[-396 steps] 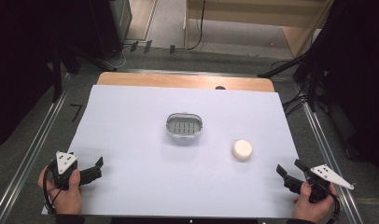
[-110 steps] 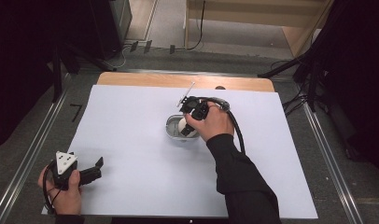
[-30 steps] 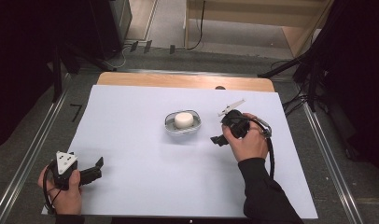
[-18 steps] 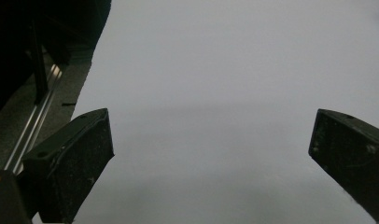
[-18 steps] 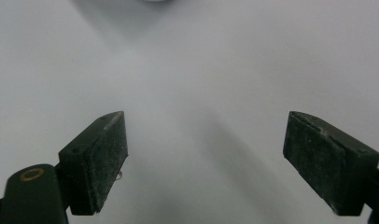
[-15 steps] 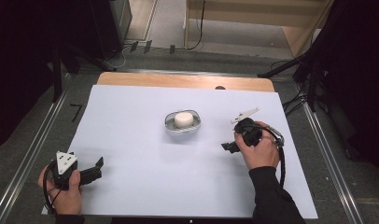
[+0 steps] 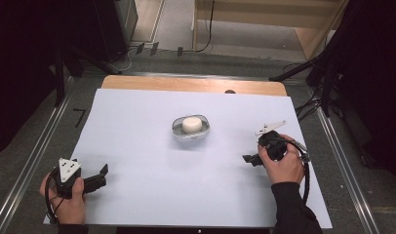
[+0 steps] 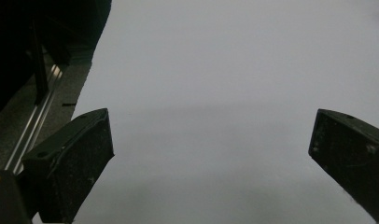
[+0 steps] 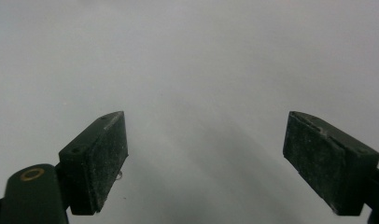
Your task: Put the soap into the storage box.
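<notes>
soap (image 7: 191,124) sits in dish (image 7: 178,131) mid frame, up-left of right gripper (image 7: 250,159); right is nearer than left gripper (image 7: 101,175) at lower left; both wide open, empty

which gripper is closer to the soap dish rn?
The right gripper, empty and open at the table's right side, is closer to the soap dish. The left gripper sits open at the near-left corner, farther away.

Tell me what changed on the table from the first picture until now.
The white round soap moved from the sheet at the right into the mesh dish, carried there and let go by the right hand-held gripper, which has drawn back open toward the right edge. The dish and the left hand-held gripper stayed put.
</notes>
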`<state>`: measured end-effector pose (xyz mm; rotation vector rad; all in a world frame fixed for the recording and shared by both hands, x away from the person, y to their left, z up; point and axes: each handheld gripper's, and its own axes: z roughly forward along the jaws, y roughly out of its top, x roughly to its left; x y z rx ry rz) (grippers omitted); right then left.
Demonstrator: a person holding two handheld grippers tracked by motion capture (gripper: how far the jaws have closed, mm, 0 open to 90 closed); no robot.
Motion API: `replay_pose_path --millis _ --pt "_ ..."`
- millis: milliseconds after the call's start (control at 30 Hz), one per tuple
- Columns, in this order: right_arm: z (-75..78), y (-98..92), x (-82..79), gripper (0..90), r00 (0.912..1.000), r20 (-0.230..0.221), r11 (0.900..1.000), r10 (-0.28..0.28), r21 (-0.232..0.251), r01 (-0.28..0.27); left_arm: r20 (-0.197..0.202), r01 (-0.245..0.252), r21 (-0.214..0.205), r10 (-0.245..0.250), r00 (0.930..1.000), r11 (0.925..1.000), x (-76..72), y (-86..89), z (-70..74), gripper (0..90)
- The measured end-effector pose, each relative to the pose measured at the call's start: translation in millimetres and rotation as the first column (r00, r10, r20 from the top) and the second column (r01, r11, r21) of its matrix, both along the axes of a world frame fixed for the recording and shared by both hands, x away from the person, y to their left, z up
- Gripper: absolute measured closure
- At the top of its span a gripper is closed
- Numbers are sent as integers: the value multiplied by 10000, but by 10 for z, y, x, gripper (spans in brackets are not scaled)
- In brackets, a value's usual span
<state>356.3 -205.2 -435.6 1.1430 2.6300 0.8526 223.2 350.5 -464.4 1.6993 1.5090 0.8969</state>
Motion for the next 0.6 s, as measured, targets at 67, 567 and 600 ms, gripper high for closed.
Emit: replay_pose_path --millis 67,567,600 --pt "-24 -36 -32 138 10000 -47 9999 -69 97 70 -9 -1 9 1 10000 10000 0 0 1 2" --pt "-172 -409 -312 129 9984 350 9971 -436 634 413 -8 -21 20 21 10000 10000 0 -2 1 2" --pt "-182 -441 -332 129 9979 404 9969 -505 623 479 -8 -29 22 29 10000 10000 0 -3 0 2"
